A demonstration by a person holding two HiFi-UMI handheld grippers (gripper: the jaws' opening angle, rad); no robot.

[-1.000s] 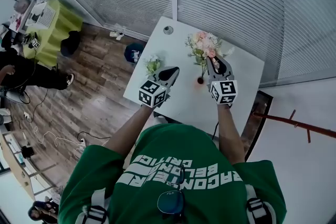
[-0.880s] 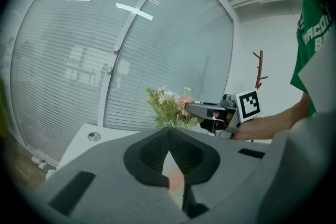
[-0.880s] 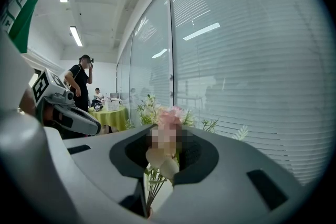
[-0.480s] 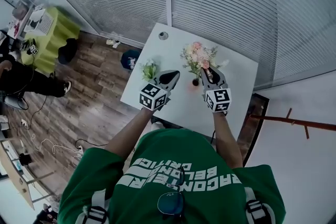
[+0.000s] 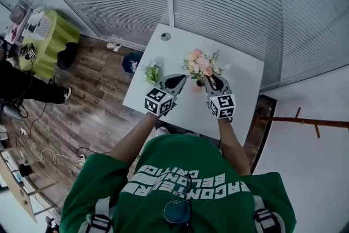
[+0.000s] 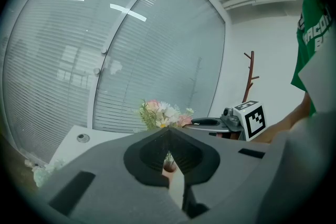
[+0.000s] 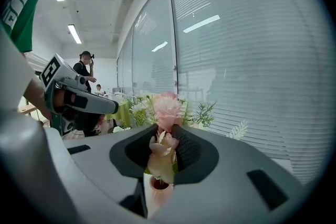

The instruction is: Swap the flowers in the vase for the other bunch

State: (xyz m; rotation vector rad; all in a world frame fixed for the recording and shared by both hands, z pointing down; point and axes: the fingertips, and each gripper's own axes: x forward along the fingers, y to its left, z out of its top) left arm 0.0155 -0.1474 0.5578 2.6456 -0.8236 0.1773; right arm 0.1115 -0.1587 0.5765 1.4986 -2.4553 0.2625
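Observation:
A pink and white bouquet (image 5: 199, 62) stands over a small pink vase (image 5: 196, 83) on the white table (image 5: 240, 79). My right gripper (image 5: 210, 77) is shut on the bouquet; in the right gripper view the blossoms (image 7: 167, 113) fill the narrow gap between the jaws, with the vase mouth (image 7: 159, 190) just below. My left gripper (image 5: 182, 77) hangs shut and empty left of the vase, which shows beyond its tips (image 6: 169, 166). The other bunch, small, white and green (image 5: 152, 71), lies near the table's left edge.
A round grommet (image 5: 165, 36) sits in the table's far corner. Glass walls with blinds (image 5: 229, 3) stand right behind the table. A wooden coat rack (image 5: 305, 121) is at the right. A blue object (image 5: 131, 61) lies on the floor at the left, past it a green table (image 5: 49, 35).
My right gripper has sunk with the bouquet, so the blossoms now sit closer above the vase. The left gripper has drifted a little toward the vase.

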